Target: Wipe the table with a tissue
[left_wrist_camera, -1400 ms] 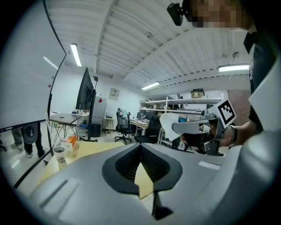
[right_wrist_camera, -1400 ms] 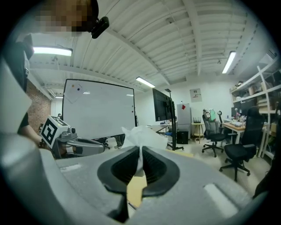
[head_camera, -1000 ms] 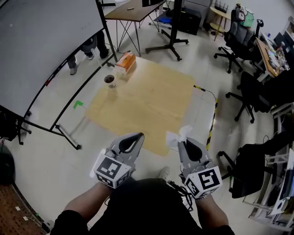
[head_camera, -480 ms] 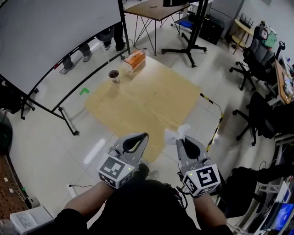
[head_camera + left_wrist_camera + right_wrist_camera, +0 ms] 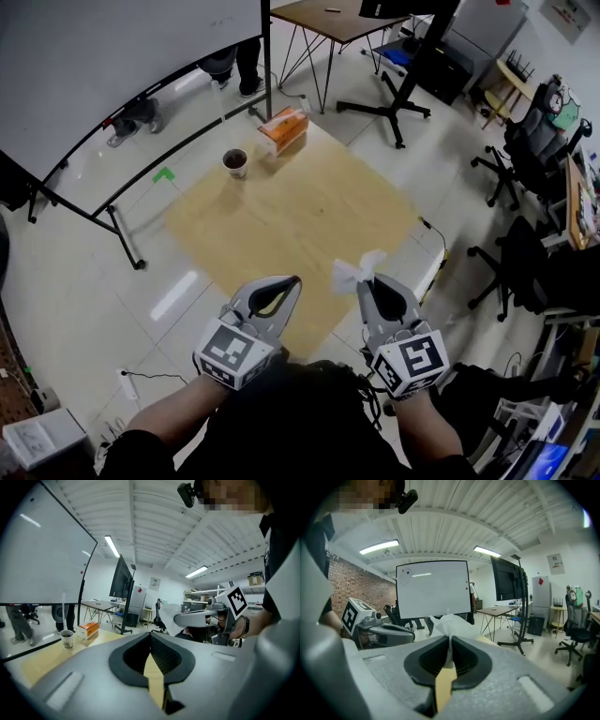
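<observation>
A low square wooden table (image 5: 300, 220) stands on the tiled floor ahead of me. My right gripper (image 5: 366, 279) is shut on a crumpled white tissue (image 5: 354, 271), held in the air over the table's near edge; the same tissue (image 5: 451, 624) sticks up from the shut jaws in the right gripper view. To its left my left gripper (image 5: 292, 281) is shut with nothing in it, its jaws meeting in a thin line (image 5: 150, 637). An orange tissue box (image 5: 282, 128) and a paper cup (image 5: 234, 162) sit at the table's far corner.
A large whiteboard on a stand (image 5: 103, 84) runs along the left. Behind the low table are a brown desk (image 5: 342, 19) and a monitor stand base (image 5: 384, 111). Black office chairs (image 5: 525, 150) crowd the right side. People's legs (image 5: 136, 117) show under the whiteboard.
The view has swung and shifted, so the table now sits further up and left. Both grippers keep their pose, the right one still holding the tissue.
</observation>
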